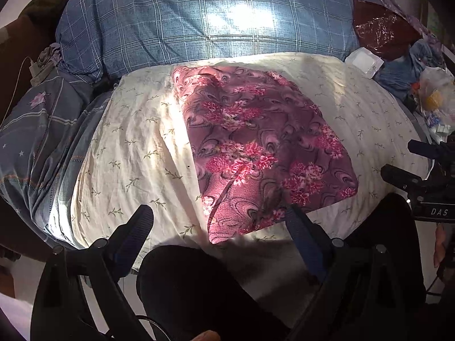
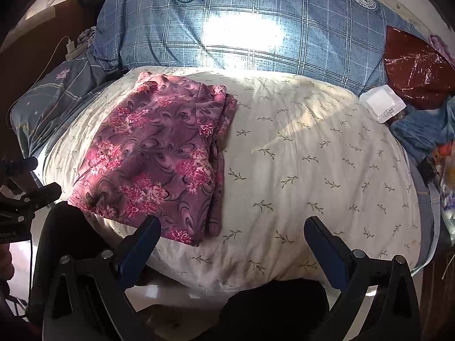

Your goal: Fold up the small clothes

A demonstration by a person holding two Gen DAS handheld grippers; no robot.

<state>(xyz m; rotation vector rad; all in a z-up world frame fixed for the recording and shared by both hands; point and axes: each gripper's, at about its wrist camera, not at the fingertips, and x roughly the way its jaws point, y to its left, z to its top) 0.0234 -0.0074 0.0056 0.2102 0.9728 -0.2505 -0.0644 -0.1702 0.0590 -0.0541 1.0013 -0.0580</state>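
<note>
Lying folded on the cream pillow (image 2: 312,156), floral garment (image 2: 153,156); both grippers (image 1: 219,221) (image 2: 233,227) wide, empty.

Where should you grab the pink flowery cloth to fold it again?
Grip the near corner of the pink floral folded cloth, coming from the bed's front edge. It lies flat on the cream leaf-print pillow, and its stacked layers show along one side, so pinching all layers at that overhanging corner looks easiest.

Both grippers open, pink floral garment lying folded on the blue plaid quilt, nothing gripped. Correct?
One error: the pink floral garment lies on the cream leaf-print cover, not the blue plaid quilt, which sits behind it. The right wrist view shows this. The left gripper and right gripper are open, holding nothing.
</note>
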